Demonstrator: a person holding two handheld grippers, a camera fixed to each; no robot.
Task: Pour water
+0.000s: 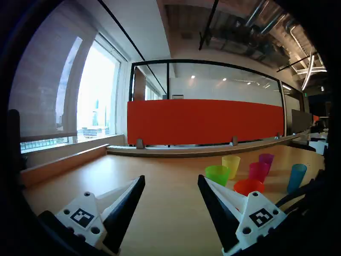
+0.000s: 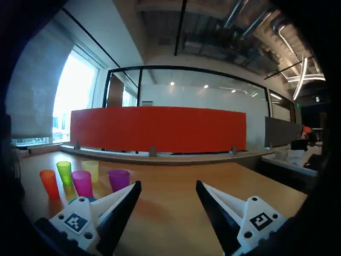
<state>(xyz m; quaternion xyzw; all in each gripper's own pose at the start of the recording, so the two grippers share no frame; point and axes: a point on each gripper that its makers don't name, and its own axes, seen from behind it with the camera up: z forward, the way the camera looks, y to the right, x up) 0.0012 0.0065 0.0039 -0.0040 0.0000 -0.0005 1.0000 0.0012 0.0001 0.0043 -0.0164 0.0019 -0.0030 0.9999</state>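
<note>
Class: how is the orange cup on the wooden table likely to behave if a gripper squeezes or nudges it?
The orange cup looks like translucent plastic, so it is probably light and slightly squashy. It stands upright, taller than wide, so a high nudge may tip it into the green cup close by.

Desk top (image 1: 170, 213) reads to me as wood-look laminate, smooth w/ a soft satin sheen; green cup (image 1: 217, 174), blue cup (image 1: 296, 177) & the rest look like translucent plastic, glossy; left gripper (image 1: 171, 176) and right gripper (image 2: 168, 182): white plastic shells, semi-matt, black inner faces matt; orange divider (image 1: 204, 121) flat matt, material can't tell; partition (image 1: 221, 81) above it glass, reflective; ceiling ducts (image 1: 260, 17) bare metal, dull shine; window blind (image 1: 42, 85) woven cloth.
</note>
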